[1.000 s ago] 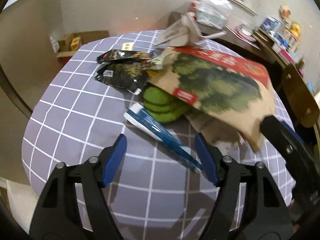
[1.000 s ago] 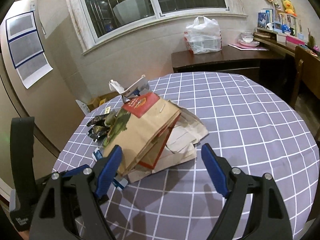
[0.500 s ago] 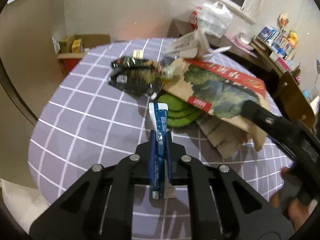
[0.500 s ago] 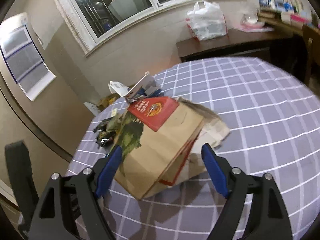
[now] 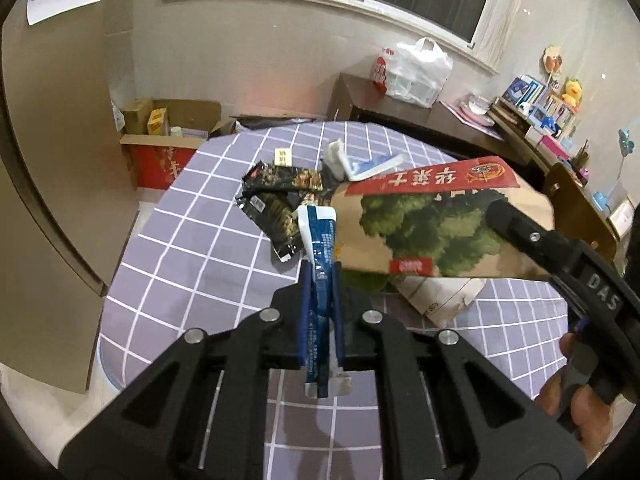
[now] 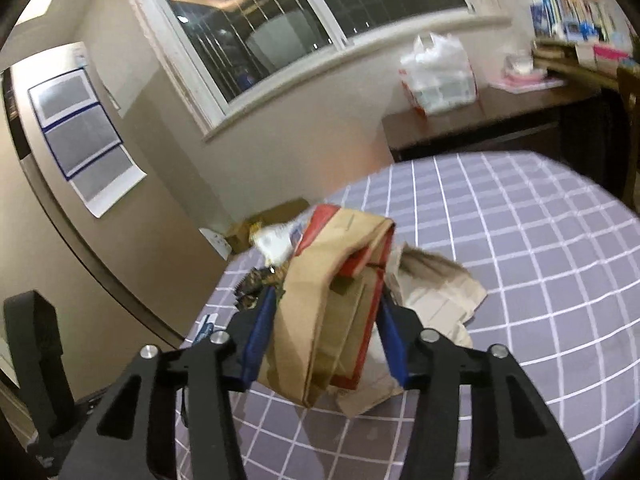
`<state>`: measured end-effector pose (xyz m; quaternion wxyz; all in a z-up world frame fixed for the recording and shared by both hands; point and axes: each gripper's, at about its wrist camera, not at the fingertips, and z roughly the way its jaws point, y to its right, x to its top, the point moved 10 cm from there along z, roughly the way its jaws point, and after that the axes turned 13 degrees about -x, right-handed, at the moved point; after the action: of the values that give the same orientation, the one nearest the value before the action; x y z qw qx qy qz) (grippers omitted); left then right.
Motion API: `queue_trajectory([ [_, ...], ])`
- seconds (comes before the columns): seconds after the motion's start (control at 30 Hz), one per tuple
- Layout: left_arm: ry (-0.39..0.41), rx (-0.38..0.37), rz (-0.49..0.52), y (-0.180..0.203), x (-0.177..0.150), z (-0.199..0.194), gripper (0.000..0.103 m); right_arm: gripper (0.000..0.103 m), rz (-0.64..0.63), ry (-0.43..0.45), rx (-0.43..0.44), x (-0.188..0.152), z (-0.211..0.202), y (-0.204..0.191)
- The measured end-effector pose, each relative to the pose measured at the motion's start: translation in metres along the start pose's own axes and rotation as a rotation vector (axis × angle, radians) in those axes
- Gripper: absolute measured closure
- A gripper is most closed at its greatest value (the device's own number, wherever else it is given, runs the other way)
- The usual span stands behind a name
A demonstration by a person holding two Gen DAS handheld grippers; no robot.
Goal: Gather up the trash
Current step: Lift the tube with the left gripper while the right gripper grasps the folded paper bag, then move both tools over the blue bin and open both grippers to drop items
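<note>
The paper bag (image 5: 440,220) hid most of the green items (image 5: 366,280) beneath it and part of the flattened brown paper (image 5: 440,300). Beyond the bag, the shelf clutter (image 6: 572,4) was blurred, its labels unreadable.

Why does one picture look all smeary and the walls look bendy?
Right wrist view: the paper bag and plastic bag are smeared by motion blur. Left wrist view: sharper, the blue wrapper reads crisp. Both: fisheye lenses bend the window frame.
</note>
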<state>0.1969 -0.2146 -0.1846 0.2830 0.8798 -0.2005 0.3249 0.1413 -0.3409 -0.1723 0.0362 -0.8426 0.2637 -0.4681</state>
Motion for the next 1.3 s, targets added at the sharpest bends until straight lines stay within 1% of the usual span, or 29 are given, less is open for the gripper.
queue_trajectory([
  [0.03,0.008,-0.002,0.001,0.001,0.002,-0.005,0.093,0.066,-0.010,0.017,-0.001,0.003,-0.006,-0.003],
  [0.07,0.014,-0.005,0.002,0.003,0.002,-0.009,0.093,0.070,-0.024,0.037,-0.001,0.006,-0.013,-0.007],
  [0.13,0.031,-0.011,0.005,0.004,0.004,-0.019,0.093,0.074,-0.036,0.063,0.002,0.009,-0.025,-0.014],
  [0.3,0.071,-0.019,0.004,0.002,0.007,-0.046,0.093,0.078,-0.101,0.121,0.001,0.015,-0.052,-0.039],
  [0.4,0.094,-0.028,-0.009,-0.004,0.009,-0.063,0.093,0.079,-0.135,0.157,0.015,0.016,-0.072,-0.058],
  [0.5,0.120,-0.030,-0.022,-0.016,0.010,-0.082,0.093,0.080,-0.161,0.188,0.049,0.018,-0.092,-0.084],
  [0.67,0.159,-0.021,-0.051,-0.047,0.007,-0.114,0.093,0.080,-0.205,0.214,0.095,0.016,-0.114,-0.126],
  [0.8,0.192,0.010,-0.078,-0.083,0.002,-0.142,0.093,0.080,-0.251,0.194,0.157,0.004,-0.121,-0.170],
  [0.9,0.206,0.047,-0.106,-0.112,-0.003,-0.157,0.093,0.080,-0.287,0.155,0.206,-0.013,-0.115,-0.208],
  [0.97,0.213,0.084,-0.140,-0.140,-0.010,-0.168,0.093,0.080,-0.310,0.129,0.230,-0.026,-0.109,-0.229],
  [1.1,0.206,0.138,-0.203,-0.189,-0.024,-0.177,0.093,0.080,-0.374,0.061,0.266,-0.064,-0.086,-0.279],
  [1.17,0.197,0.165,-0.237,-0.216,-0.034,-0.179,0.093,0.080,-0.401,0.019,0.286,-0.083,-0.072,-0.300],
  [1.2,0.191,0.173,-0.255,-0.228,-0.039,-0.178,0.093,0.080,-0.422,-0.013,0.296,-0.097,-0.061,-0.314],
  [1.3,0.163,0.203,-0.320,-0.271,-0.058,-0.174,0.093,0.080,-0.472,-0.065,0.301,-0.129,-0.036,-0.340],
])
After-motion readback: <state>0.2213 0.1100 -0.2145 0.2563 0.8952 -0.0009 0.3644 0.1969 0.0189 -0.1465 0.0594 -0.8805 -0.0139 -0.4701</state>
